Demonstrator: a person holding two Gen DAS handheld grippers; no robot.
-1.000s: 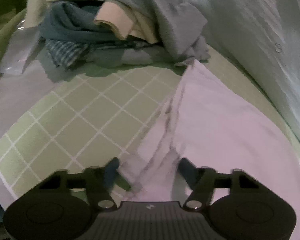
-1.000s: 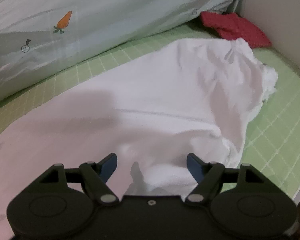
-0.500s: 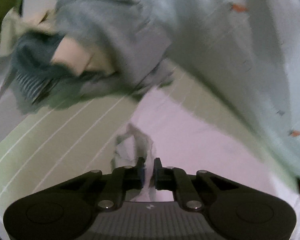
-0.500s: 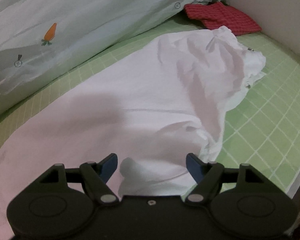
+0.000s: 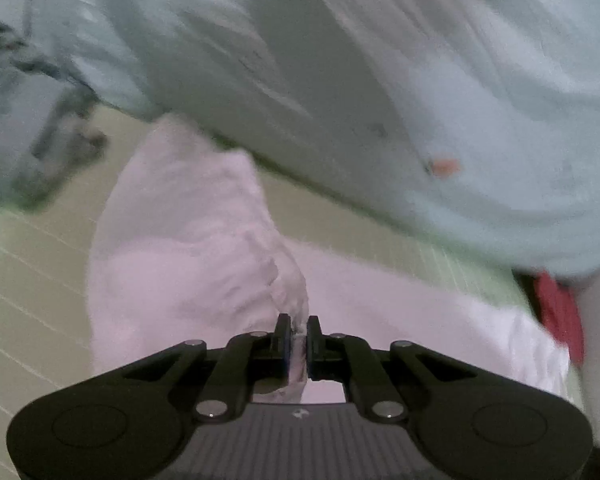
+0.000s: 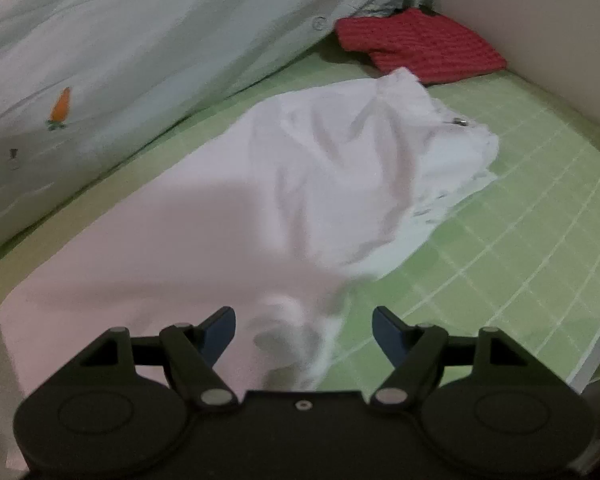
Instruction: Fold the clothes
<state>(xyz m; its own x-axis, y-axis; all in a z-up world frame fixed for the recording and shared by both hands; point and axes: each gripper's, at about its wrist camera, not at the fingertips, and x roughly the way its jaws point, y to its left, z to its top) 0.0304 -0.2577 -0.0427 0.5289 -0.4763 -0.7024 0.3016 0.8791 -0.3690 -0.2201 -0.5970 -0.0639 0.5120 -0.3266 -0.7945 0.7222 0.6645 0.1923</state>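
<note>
A white garment (image 6: 228,216) lies spread on the green checked sheet (image 6: 500,248). In the left wrist view my left gripper (image 5: 298,338) is shut on a bunched edge of that white garment (image 5: 188,248), which rises in a lifted fold ahead of the fingers. The right gripper (image 6: 304,326) is open and hovers over the near edge of the cloth, with a rumpled bit of fabric between its blue pads (image 6: 220,326). The garment's far end is crumpled, with a small metal snap (image 6: 458,121) showing.
A pale blue-green quilt with carrot prints (image 6: 140,40) runs along the back. A folded red knit (image 6: 420,46) sits in the far right corner by a white wall (image 6: 540,20). A blurred pile of grey-blue clothes (image 5: 28,128) lies at the left.
The left gripper shut on the white garment's edge, lifted it and swung right, away from the clothes pile. The right gripper stayed open, and the garment's far end drew in.
</note>
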